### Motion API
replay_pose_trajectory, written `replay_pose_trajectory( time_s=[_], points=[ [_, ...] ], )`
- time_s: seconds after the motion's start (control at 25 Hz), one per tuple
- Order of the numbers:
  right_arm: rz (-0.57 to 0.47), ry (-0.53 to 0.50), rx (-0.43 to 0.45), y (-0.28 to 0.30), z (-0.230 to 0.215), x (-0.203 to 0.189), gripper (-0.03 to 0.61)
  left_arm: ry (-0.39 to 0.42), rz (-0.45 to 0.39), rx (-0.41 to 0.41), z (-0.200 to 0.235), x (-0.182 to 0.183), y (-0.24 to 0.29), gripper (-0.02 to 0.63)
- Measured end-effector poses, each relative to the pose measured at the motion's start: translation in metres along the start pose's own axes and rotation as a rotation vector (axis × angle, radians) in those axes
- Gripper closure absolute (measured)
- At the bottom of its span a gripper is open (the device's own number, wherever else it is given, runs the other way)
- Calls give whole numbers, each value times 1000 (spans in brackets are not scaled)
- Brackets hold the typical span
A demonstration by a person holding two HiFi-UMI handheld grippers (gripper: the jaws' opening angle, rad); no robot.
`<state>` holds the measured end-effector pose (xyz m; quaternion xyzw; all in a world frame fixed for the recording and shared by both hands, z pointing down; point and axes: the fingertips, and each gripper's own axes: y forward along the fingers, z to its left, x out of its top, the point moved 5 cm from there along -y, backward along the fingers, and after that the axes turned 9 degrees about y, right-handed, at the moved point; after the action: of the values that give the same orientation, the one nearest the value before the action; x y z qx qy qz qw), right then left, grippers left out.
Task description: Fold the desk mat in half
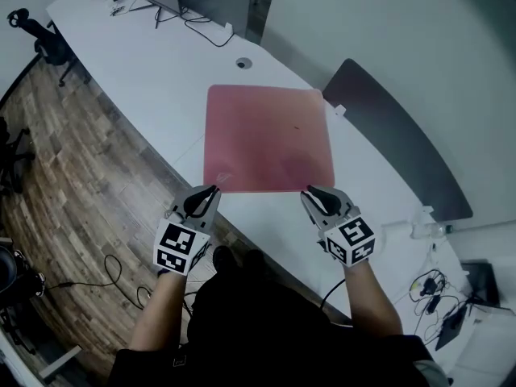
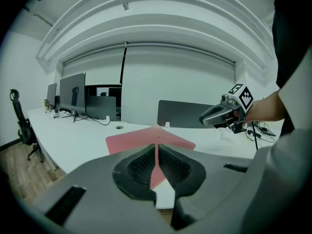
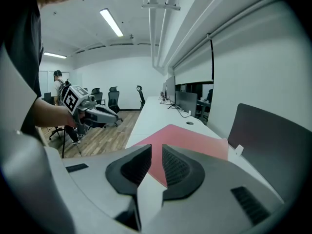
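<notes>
Desk mat (image 1: 270,139), pink, lies flat on the white counter (image 1: 153,79), its near-left corner right at the counter's near edge by the person and its far side reaching toward the far edge. A dark grey panel (image 1: 403,147) stands along that far edge. Left tongs (image 1: 211,192) are pressed together on the mat's near-left corner; the left gripper view shows a thin pink edge pinched between the pads, likely so that corner can be lifted and carried over. Right tongs (image 1: 310,192) sit at the near-right corner, spread a little. The pads do not press, and the mat's edge shows in the gap. Judgement: both near corners are taken so the near edge travels evenly toward the far one. No fold is visible yet.
</notes>
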<state>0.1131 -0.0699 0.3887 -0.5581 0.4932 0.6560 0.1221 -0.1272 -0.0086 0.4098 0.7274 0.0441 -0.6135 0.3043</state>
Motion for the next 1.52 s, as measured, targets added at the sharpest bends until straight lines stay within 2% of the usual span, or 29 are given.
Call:
replay_pose_trajectory(
  time_s=[0.2, 0.4, 0.56, 0.72, 0.88, 1.08, 1.4, 1.52],
  points=[
    [27, -10, -25, 11, 9, -1, 508, 23, 11, -26, 12, -8, -5, 609],
    [48, -16, -35, 16, 6, -14, 497, 52, 64, -82, 5, -13, 9, 603],
    [77, -1, -26, 20, -10, -28, 489, 55, 83, -116, -6, -9, 31, 566],
    [95, -6, -11, 23, -27, -39, 480, 53, 115, -111, -13, -8, 49, 557],
    [126, -8, 16, 31, -44, -54, 469, 64, 165, -115, -16, -15, 69, 518],
    [183, -39, 53, 51, -58, -72, 451, 122, 248, -147, -22, -40, 93, 459],
    [291, -115, 112, 94, -78, -107, 376, 201, 353, -215, -23, -88, 141, 370],
    [341, -171, 125, 104, -84, -120, 370, 199, 376, -226, -25, -100, 154, 350]
  ],
)
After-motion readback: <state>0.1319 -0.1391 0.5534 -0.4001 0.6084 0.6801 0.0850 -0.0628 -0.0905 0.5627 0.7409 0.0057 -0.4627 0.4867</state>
